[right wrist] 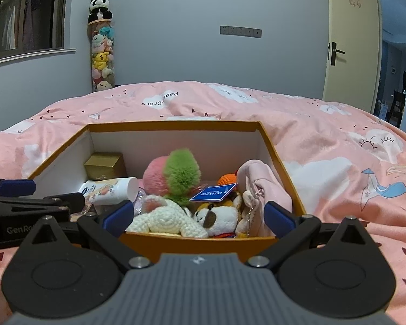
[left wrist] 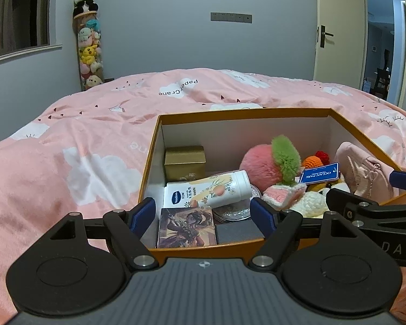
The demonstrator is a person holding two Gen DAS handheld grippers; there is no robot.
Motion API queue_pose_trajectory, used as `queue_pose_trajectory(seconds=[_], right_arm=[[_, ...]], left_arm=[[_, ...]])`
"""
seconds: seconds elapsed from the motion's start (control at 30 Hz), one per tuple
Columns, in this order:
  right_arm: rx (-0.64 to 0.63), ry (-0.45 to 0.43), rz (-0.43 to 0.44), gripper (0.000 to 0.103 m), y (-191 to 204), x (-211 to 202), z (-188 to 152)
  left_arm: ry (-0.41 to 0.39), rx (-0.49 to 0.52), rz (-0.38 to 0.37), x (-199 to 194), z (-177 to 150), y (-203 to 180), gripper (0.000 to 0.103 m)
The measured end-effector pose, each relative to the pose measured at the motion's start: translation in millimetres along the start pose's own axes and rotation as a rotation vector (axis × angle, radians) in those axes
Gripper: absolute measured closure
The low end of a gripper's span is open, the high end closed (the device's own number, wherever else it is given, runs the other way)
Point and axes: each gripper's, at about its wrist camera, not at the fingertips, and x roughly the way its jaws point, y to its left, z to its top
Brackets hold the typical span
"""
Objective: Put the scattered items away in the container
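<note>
Your left gripper stands spread over the near edge of the orange box, nothing between its blue pads. Your right gripper is likewise spread wide at the same near edge, pinching nothing; each tool shows at the side of the other's view.

The box rests on the pink quilt of the bed, and the items lie inside it. In the far left corner sits a gold carton. Before it a white lotion bottle lies on its side, and at the near left edge a picture card lies flat beside a dark grey card. A pink and green plush peach fills the middle, with a blue tag just beside it. Along the right wall leans a pink pouch. At the near edge a white crocheted toy lies touching a brown and white plush.
</note>
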Motion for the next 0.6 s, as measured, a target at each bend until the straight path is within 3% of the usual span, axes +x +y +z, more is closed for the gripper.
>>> queue_pose_trajectory(seconds=[0.6], right_arm=[[0.000, -0.005, -0.001, 0.001, -0.4, 1.6, -0.8]], left_arm=[[0.001, 0.003, -0.006, 0.1, -0.2, -0.3, 0.012]])
